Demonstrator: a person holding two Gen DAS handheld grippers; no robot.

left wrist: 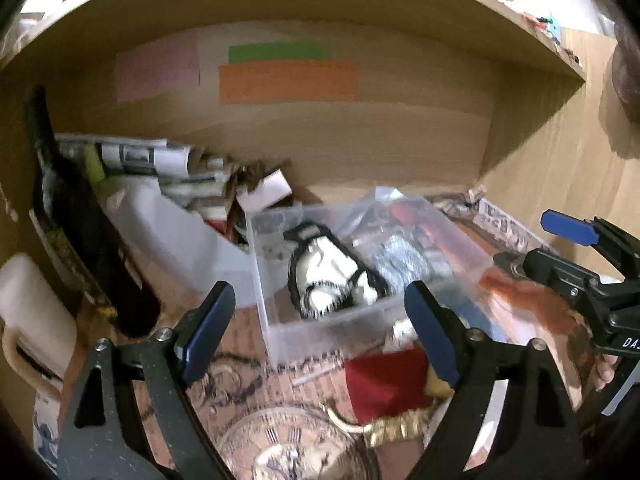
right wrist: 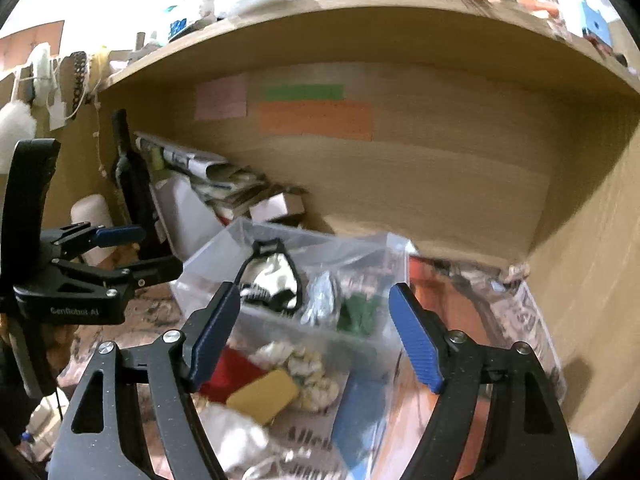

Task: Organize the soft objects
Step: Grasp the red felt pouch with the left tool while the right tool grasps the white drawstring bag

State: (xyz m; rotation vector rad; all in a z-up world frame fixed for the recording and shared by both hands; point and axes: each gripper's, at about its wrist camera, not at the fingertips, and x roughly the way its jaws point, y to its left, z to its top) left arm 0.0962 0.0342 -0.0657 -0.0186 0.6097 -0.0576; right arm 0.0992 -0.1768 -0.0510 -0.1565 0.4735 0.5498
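Note:
A clear plastic bin [left wrist: 320, 328] [right wrist: 248, 240] stands on the desk under a wooden shelf. In it lies a black-and-white soft item [left wrist: 332, 276] [right wrist: 272, 280], with a silvery item [right wrist: 320, 300] and a green one [right wrist: 358, 312] beside it. In front of the bin lie a red cloth [left wrist: 380, 384] [right wrist: 232, 372], a yellow sponge [right wrist: 262, 396] and a cream knitted piece [right wrist: 308, 372]. My left gripper [left wrist: 320, 332] is open and empty just before the bin. My right gripper [right wrist: 316, 340] is open and empty above the bin's near side; it also shows in the left wrist view [left wrist: 532, 244].
Rolled papers and boxes [left wrist: 160, 164] pile up at the back left behind a white container [left wrist: 176, 232]. A black object [left wrist: 80, 216] leans at the left. Coloured notes [left wrist: 288, 80] stick on the back panel. A newspaper [right wrist: 528, 320] lies at the right.

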